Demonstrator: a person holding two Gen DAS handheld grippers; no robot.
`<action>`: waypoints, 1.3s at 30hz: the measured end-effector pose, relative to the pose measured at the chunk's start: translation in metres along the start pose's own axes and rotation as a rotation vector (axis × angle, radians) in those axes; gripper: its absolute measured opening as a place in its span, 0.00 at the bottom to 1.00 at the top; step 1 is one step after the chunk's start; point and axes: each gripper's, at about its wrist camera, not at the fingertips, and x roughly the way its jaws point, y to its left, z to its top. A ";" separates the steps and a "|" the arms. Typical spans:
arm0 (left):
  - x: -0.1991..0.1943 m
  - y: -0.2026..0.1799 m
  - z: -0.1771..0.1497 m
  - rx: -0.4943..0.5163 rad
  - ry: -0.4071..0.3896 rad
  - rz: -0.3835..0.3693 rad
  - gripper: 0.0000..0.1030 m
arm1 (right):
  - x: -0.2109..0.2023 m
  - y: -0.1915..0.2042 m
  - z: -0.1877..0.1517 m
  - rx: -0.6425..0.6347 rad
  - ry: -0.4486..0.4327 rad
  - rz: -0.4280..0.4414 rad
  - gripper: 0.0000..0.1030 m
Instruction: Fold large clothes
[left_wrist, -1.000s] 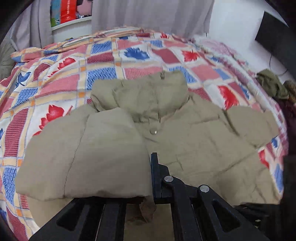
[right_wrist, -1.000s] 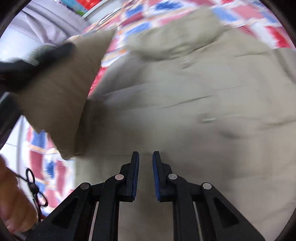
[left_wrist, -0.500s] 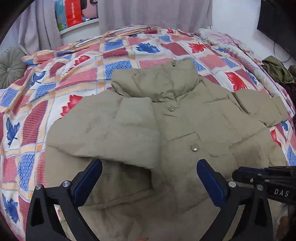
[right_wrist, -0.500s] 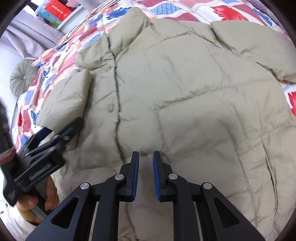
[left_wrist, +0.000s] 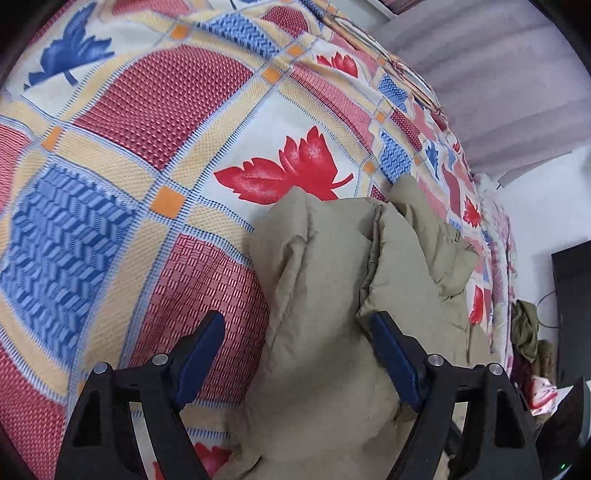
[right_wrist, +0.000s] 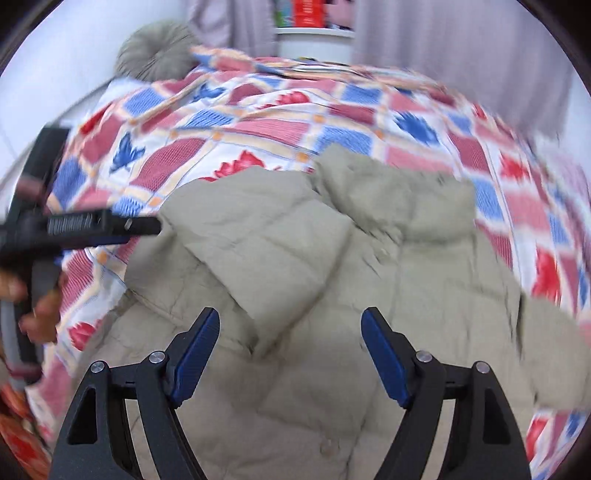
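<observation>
I have the jacket (right_wrist: 332, 280) lying front-up on the quilt (left_wrist: 147, 110), one sleeve (right_wrist: 258, 240) folded across its chest. Left gripper (left_wrist: 295, 354) is spread at the jacket's side edge; right gripper (right_wrist: 288, 350) is spread above the chest. Step: side fold. Next I judge a pinch on that edge is needed.

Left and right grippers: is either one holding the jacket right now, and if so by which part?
Nothing is held. The left gripper is open, its fingers astride the folded shoulder edge of the jacket, not closed on it. The right gripper is open above the jacket front.
</observation>
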 end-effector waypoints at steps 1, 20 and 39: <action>0.009 0.001 0.004 -0.006 0.023 -0.027 0.78 | 0.007 0.010 0.006 -0.042 -0.006 -0.023 0.79; 0.010 -0.033 -0.004 0.251 -0.122 0.344 0.14 | 0.063 -0.144 -0.064 0.780 0.122 0.093 0.39; -0.016 -0.043 -0.050 0.269 -0.109 0.352 0.14 | 0.072 -0.234 -0.094 1.210 0.090 0.326 0.75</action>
